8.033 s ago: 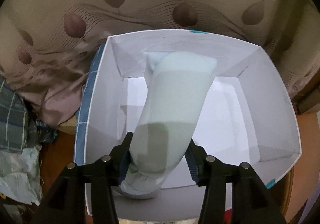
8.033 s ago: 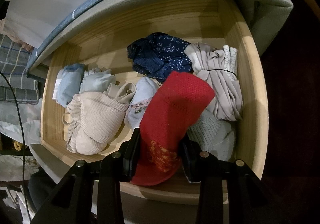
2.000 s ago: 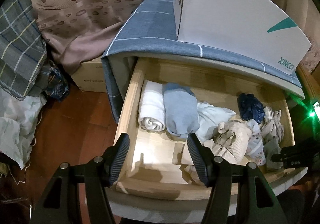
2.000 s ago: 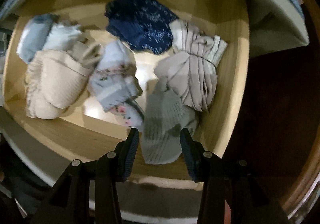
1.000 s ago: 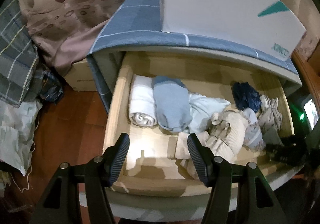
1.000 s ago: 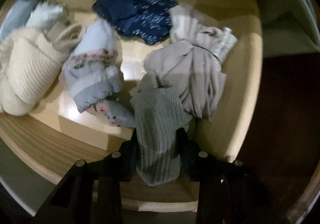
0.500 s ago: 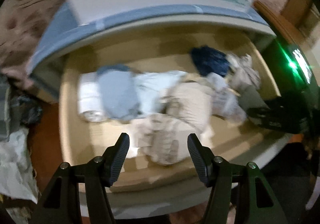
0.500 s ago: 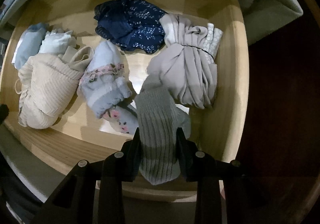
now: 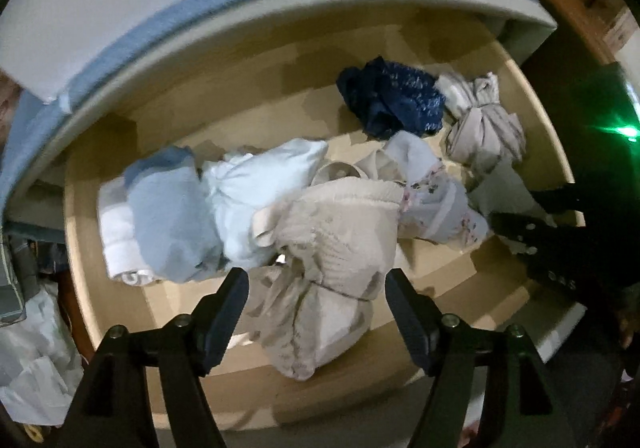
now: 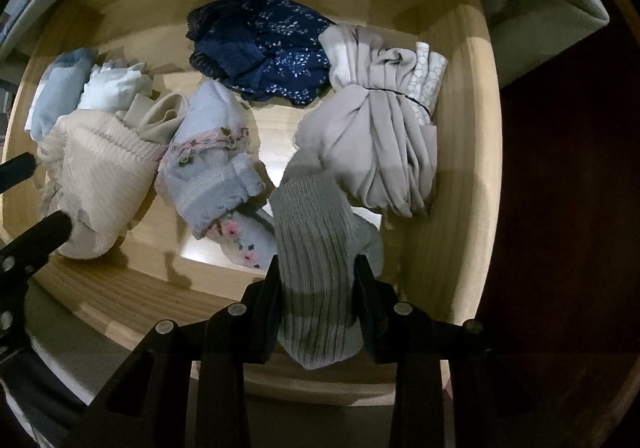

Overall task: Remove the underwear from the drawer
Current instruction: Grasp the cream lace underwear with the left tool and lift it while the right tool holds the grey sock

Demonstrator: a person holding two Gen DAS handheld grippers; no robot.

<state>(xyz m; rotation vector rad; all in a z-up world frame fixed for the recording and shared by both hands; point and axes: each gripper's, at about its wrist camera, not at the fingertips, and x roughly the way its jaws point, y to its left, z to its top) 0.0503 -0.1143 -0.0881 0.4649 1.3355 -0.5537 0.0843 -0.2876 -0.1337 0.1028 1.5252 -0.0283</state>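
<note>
Right gripper [image 10: 316,288] jaws clamped on the grey ribbed underwear roll [image 10: 316,272] at lower centre, lift straight out of the wooden drawer [image 10: 464,208]; left gripper [image 9: 316,304] jaws opening around the beige knit bundle [image 9: 332,248], drop lower before closing.

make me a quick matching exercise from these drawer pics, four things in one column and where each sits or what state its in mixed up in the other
Things:
1. grey ribbed piece
2. cream ribbed bundle
3. navy floral piece
4. left gripper

Places or states:
A. lies toward the back of the drawer, untouched
B. clamped between the right gripper's fingers
C. jaws opening, not pressing on anything
D. lies between two spread fingers, not gripped

Pairs: 1-B, 2-D, 3-A, 4-C
</note>
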